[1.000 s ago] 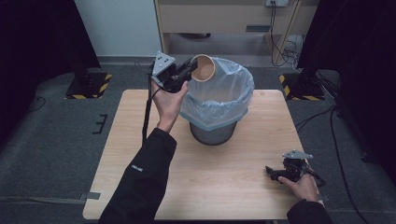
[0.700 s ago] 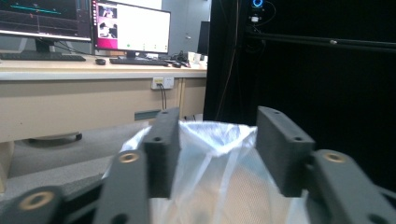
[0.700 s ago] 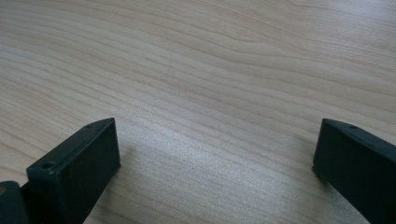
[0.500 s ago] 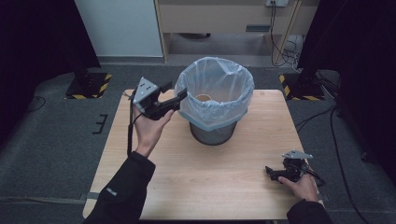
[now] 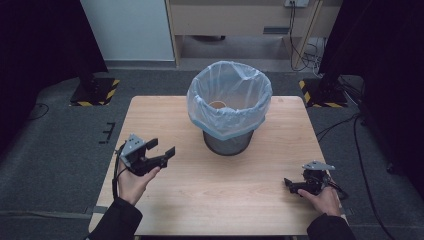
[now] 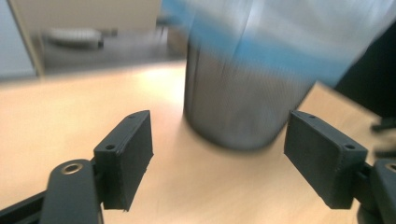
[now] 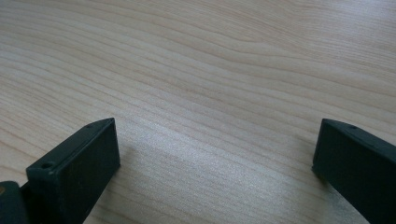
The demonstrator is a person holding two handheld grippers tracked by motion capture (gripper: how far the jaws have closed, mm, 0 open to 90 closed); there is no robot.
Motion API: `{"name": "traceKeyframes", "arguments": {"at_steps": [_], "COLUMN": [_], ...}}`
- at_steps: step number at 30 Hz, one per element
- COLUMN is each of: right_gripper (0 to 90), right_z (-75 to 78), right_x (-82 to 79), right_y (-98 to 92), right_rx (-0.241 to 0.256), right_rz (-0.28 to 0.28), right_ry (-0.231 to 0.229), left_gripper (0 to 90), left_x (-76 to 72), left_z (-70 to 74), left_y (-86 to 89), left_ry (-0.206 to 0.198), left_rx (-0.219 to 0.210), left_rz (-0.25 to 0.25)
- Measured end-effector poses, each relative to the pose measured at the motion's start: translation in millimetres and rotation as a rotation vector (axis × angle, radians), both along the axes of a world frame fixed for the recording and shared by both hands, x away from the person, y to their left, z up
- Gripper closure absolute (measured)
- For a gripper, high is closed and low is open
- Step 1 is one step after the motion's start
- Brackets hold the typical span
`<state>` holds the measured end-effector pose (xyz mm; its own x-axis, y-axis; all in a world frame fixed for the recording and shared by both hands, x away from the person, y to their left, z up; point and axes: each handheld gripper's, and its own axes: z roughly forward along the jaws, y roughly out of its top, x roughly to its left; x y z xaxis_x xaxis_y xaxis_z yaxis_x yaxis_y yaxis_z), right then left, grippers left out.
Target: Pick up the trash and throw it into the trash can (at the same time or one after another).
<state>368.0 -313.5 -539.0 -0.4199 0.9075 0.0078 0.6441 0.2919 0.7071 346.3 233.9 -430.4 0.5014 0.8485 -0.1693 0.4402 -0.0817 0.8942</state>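
High view: left gripper (image 5: 161, 153) held above the left part of the wooden table (image 5: 165, 117) in the left hand (image 5: 132, 182), palm turned up, jaws spread apart and empty, pointing right toward the bin (image 5: 228, 141); dark sleeve (image 5: 116, 223) entering from the bottom edge. Bin just ahead and to the right of that gripper, lined with a pale blue bag (image 5: 227, 102), a brown round item (image 5: 218, 105) lying inside, too small to identify. Right gripper (image 5: 291, 183) low at the table's right front corner, right hand (image 5: 320, 198) behind it, jaws pointing left, well apart from the bin. Grey floor around the table, yellow-black striped stand bases (image 5: 95, 90) beyond it, cables (image 5: 300, 35) by the far cabinet. Left gripper view: two black jaws wide open with nothing between, the blurred dark bin wall (image 6: 238, 102) straight ahead between them, blue bag edge (image 6: 289, 56) above, pale wood below. Right gripper view: jaws set wide apart, empty, close over bare wood grain (image 7: 210, 84).
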Motion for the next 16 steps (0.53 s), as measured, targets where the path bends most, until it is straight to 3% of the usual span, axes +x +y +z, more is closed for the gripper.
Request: {"name": "traceKeyframes", "arguments": {"at_steps": [3, 4, 8, 11, 12, 13, 16], "right_gripper": [0.8, 0.8, 0.8, 0.8, 0.8, 0.8, 0.8], "right_z": [0.0, 0.0, 0.0, 0.0, 0.0, 0.0, 0.0], "right_x": [0.0, 0.0, 0.0, 0.0, 0.0, 0.0, -0.2], "right_y": [0.0, 0.0, 0.0, -0.2, -0.2, 0.0, 0.0], "right_rx": [0.0, 0.0, 0.0, 0.0, 0.0, 0.002, 0.002], "right_rz": [0.0, 0.0, 0.001, 0.002, 0.002, 0.0, 0.003], "right_ry": [0.0, 0.0, 0.0, 0.001, 0.001, 0.001, 0.001], "left_gripper": [19.8, 19.7, 18.1, 17.5, 16.1, 16.0, 15.8], "left_x": [-9.6, -9.6, -14.6, -18.3, -19.1, -20.0, -20.8], "left_z": [-35.0, -35.0, -57.8, -66.6, -69.0, -72.7, -75.1], "left_y": [15.8, 15.8, 35.1, 47.4, 50.6, 56.3, 60.2], "left_ry": [0.104, 0.104, 0.203, 0.252, 0.263, 0.279, 0.293], "left_rx": [0.054, 0.054, 0.144, 0.156, 0.168, 0.227, 0.262], "left_rz": [0.02, 0.02, 0.032, 0.056, 0.057, 0.066, 0.085]}}
